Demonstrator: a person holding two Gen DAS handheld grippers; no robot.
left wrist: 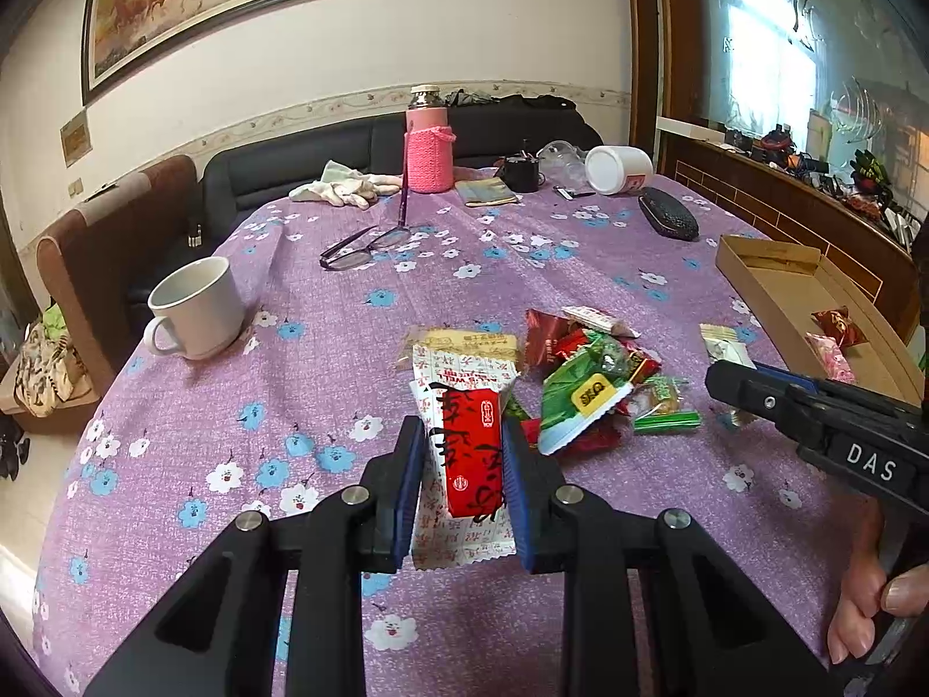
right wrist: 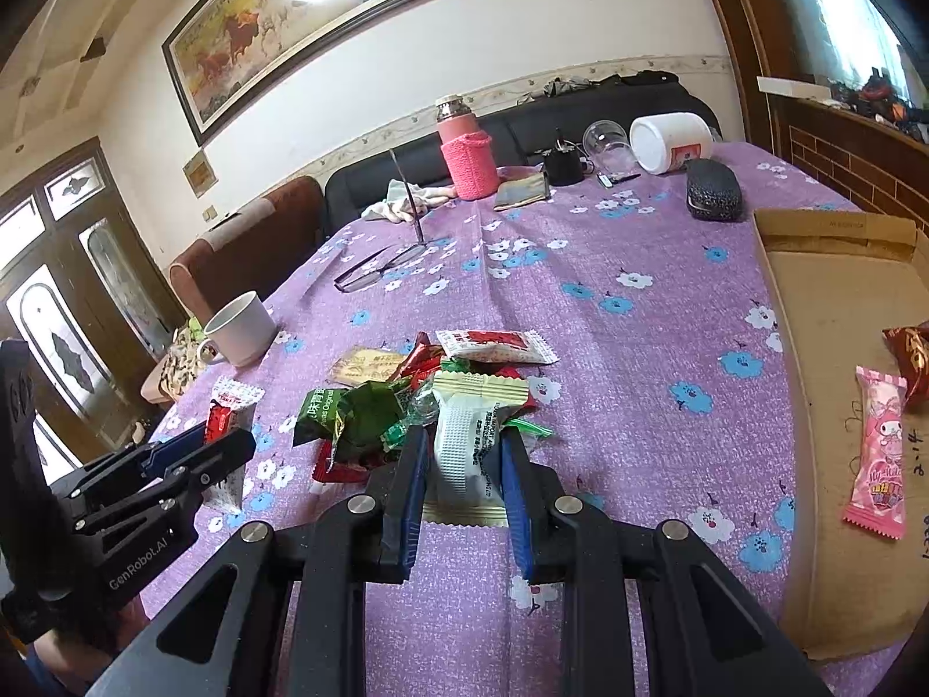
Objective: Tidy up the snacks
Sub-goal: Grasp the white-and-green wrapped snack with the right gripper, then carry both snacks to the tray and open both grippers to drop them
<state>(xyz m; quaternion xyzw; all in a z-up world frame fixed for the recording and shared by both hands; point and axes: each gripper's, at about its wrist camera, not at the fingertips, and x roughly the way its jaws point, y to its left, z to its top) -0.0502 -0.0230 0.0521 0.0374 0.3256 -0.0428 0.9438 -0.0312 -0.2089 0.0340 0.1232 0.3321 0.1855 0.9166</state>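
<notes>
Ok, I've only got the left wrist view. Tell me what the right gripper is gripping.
Observer: The right gripper is shut on a white packet with cream ends.
Operator: Check the box has room for the red-and-white packet in the left gripper.
Observer: The cardboard box floor is bare on the near side of the pink packet.
</notes>
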